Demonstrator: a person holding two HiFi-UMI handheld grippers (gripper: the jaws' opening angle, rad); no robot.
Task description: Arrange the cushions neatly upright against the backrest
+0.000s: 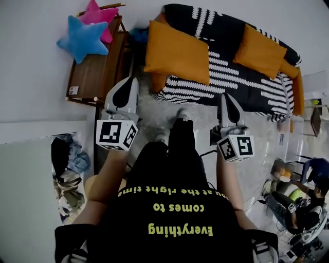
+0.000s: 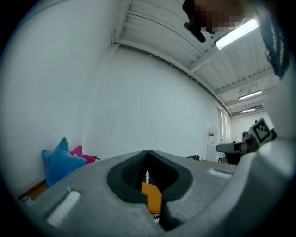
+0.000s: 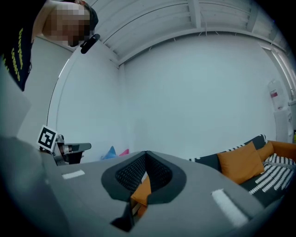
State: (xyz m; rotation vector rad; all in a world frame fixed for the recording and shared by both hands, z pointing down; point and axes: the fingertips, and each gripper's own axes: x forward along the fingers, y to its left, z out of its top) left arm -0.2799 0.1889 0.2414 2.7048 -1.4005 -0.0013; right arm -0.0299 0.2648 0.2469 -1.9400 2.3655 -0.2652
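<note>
A sofa (image 1: 241, 85) with a black-and-white patterned cover stands ahead of me. A large orange cushion (image 1: 175, 51) leans at its left end. A second orange cushion (image 1: 259, 51) rests against the backrest further right and also shows in the right gripper view (image 3: 240, 164). My left gripper (image 1: 129, 82) is held short of the sofa's left front corner, jaws shut and empty. My right gripper (image 1: 224, 95) hovers before the seat's front edge, also shut with nothing in it. Both stay clear of the cushions. A sliver of orange shows behind each pair of closed jaws.
A wooden side table (image 1: 95, 72) left of the sofa carries a blue star cushion (image 1: 82, 38) and a pink one (image 1: 97, 13). A heap of clothes (image 1: 69, 159) lies at the left. A seated person (image 1: 303, 200) is at the lower right.
</note>
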